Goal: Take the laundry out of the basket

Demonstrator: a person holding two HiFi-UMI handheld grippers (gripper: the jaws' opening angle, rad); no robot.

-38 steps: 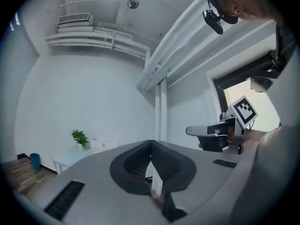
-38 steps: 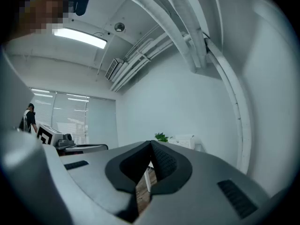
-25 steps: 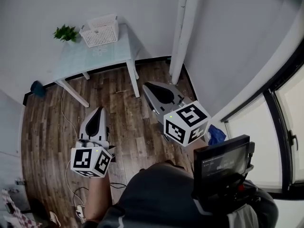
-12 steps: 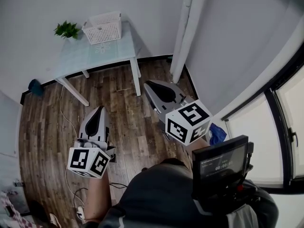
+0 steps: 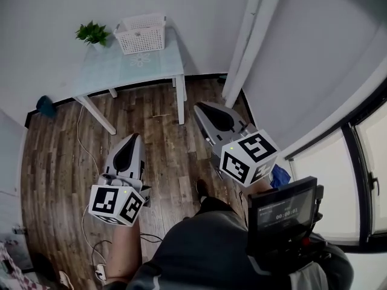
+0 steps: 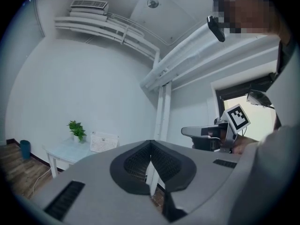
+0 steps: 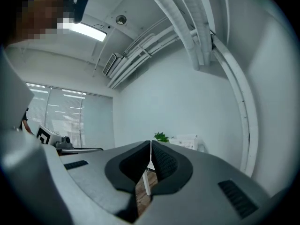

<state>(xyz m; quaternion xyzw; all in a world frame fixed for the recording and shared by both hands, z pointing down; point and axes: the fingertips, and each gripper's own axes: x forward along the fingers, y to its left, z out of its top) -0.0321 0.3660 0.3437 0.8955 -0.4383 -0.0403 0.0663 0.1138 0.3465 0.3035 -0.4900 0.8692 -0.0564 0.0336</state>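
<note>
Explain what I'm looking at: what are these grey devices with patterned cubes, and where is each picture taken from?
No robot here: a person carries a hand-held gripper in each hand; the patterned cubes are part of them. One picture comes from a head camera looking down. The others come from cameras riding on the left hand-held gripper and the right hand-held gripper, looking along their jaws. Both are shut and empty. Ahead, a pale table holds a white laundry basket and a potted plant; the basket's contents cannot be seen.

The white lattice basket (image 5: 144,34) stands upright on the table (image 5: 130,71).
</note>
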